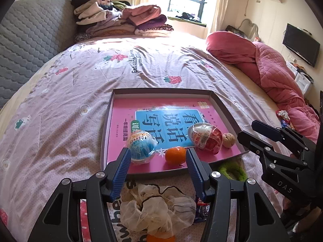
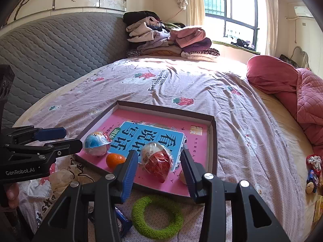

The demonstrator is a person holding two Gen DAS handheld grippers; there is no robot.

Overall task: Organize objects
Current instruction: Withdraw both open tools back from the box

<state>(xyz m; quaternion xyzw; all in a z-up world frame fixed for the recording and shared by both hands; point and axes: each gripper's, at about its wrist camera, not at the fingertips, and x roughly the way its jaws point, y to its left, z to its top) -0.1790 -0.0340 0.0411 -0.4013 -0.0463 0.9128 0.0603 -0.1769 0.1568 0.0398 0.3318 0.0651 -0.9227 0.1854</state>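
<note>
A cream scrunchie lies on the bed before the tray's near edge, directly under the left gripper, whose jaws stand wide and empty; the right gripper, likewise parted with nothing held, hovers over the green ring.

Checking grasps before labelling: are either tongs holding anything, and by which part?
Nothing is held. The left tongs and the right tongs both stand open above the tray, empty.
</note>
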